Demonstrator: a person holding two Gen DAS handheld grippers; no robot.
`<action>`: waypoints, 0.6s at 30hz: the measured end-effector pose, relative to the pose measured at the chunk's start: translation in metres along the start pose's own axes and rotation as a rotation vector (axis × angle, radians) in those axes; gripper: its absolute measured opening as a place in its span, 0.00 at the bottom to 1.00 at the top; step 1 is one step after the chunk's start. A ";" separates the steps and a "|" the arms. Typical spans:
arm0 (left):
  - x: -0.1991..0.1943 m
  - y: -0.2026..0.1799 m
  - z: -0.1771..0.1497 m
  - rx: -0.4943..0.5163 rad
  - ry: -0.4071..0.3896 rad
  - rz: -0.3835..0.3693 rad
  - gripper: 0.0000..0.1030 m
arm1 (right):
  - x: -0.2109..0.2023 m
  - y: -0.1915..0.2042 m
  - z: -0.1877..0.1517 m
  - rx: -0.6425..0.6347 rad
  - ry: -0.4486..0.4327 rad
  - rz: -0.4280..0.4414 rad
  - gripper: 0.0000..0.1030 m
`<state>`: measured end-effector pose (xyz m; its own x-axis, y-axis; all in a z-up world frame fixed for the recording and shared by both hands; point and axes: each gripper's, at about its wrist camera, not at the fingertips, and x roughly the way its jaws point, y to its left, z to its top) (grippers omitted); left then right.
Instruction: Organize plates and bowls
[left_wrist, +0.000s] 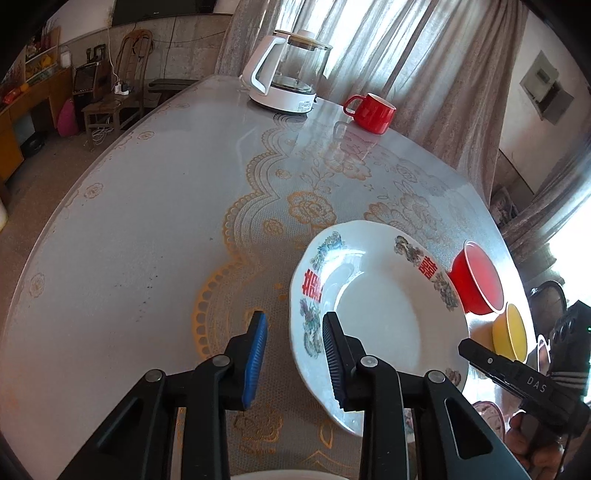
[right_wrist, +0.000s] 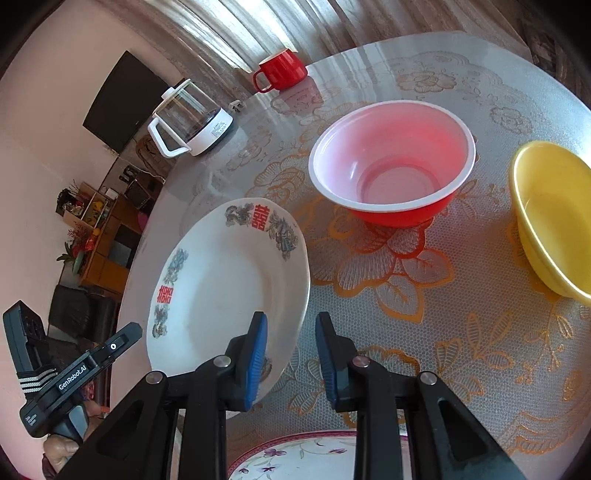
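**Hand-held grippers straddled the plate's two edges**

Your left hand-held gripper (left_wrist: 293, 354) pointed steeply down at the surface (left_wrist: 147, 229), jaws partly spread and pinching nothing. One blue pad hung over bare tablecloth while the other sat over the near-left rim of the white plate (left_wrist: 380, 314), so the rim lay between the jaws, as for an edge pinch. I could not tell whether that pad touched the china.

Your right hand-held gripper (right_wrist: 290, 354) mirrored it from the other side. Its left pad overlapped the plate's (right_wrist: 225, 295) near-right rim and its right pad hovered over the lace pattern, with a clear gap between them and nothing clamped. Both tools tilted inward, which I judge suited lifting a shallow plate by opposite edges, since a flat dish offers no other purchase.

The plate, marked with red double-happiness characters, lay flat near your edge of the surface. Just beyond it stood the red bowl (right_wrist: 391, 166) with its pale inside, upright and empty, and the yellow bowl (right_wrist: 554, 218) beside that, apart from each other and from the plate. A floral-rimmed plate (right_wrist: 295, 458) peeked out directly beneath your right tool, likely the stacking spot. The glass kettle (left_wrist: 291, 70) and red mug (left_wrist: 371, 110) stood well apart at the far side, outside the job.

Nothing was stacked yet by this reading, so the sorting looked barely begun.
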<state>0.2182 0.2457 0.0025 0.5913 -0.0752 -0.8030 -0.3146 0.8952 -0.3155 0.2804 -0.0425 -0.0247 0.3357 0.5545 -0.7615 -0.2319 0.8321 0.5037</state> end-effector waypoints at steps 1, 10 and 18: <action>0.003 -0.001 0.003 0.004 0.002 -0.005 0.30 | 0.001 0.000 0.000 0.000 0.002 0.001 0.28; 0.030 -0.009 0.017 0.016 0.029 0.035 0.19 | 0.022 0.006 0.004 -0.021 0.043 0.007 0.19; 0.018 -0.016 -0.004 0.095 0.026 0.054 0.18 | 0.024 0.010 0.006 -0.083 0.033 -0.035 0.19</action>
<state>0.2311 0.2280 -0.0084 0.5556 -0.0357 -0.8307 -0.2731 0.9358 -0.2229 0.2922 -0.0211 -0.0357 0.3153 0.5236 -0.7915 -0.2956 0.8467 0.4423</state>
